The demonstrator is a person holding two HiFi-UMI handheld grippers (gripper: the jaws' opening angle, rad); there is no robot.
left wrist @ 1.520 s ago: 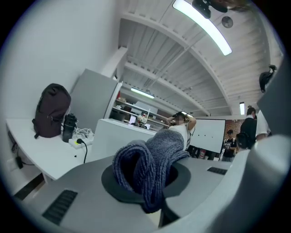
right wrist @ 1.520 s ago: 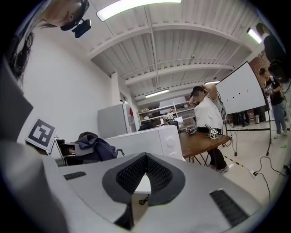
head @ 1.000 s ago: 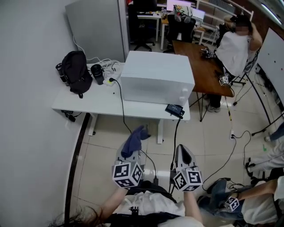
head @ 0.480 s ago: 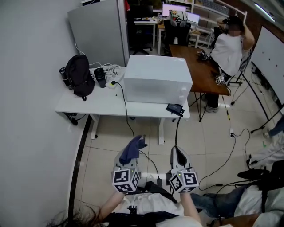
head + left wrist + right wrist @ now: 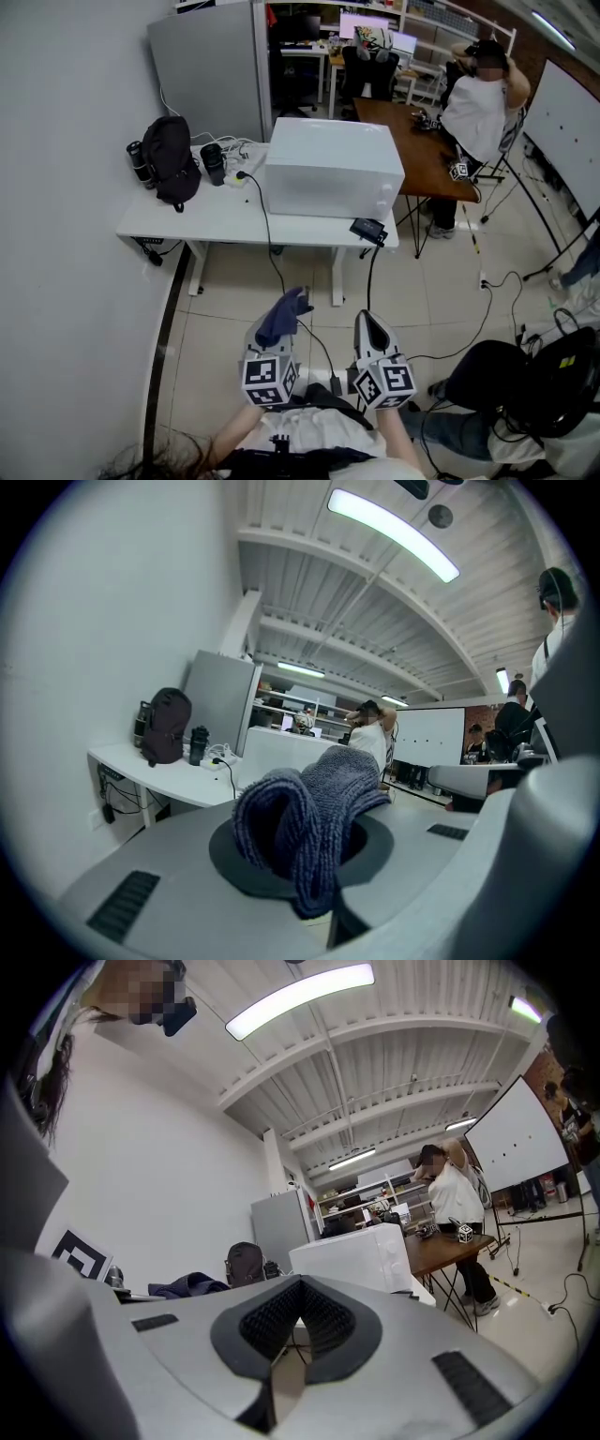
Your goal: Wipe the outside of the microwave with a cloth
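Head view: looking steeply down at a tiled floor (image 5: 234,300). Pinching a dark blue cloth (image 5: 284,315) in the left claw (image 5: 278,330), jaws clamped on it, with the right claw (image 5: 371,324) just beside. Showing black-and-white square markers on both cubes. Spotting the white microwave (image 5: 333,169) well apart from the cloth, sitting on a white desk (image 5: 202,220) near a black backpack (image 5: 171,159), with a black cable (image 5: 265,234) trailing off the desk edge to the floor. Noting a grey cabinet (image 5: 211,66) behind, then a brown desk (image 5: 417,150) and a seated person (image 5: 478,98) at right.

Left gripper view: squeezing the knitted cloth between the pads, folded and bulging upward, overlapping part of the microwave beyond, under a ribbed white ceiling (image 5: 375,611).

Right gripper view: meeting tip to tip, gripping nothing; facing the microwave, with a whiteboard (image 5: 520,1138) off to the right.
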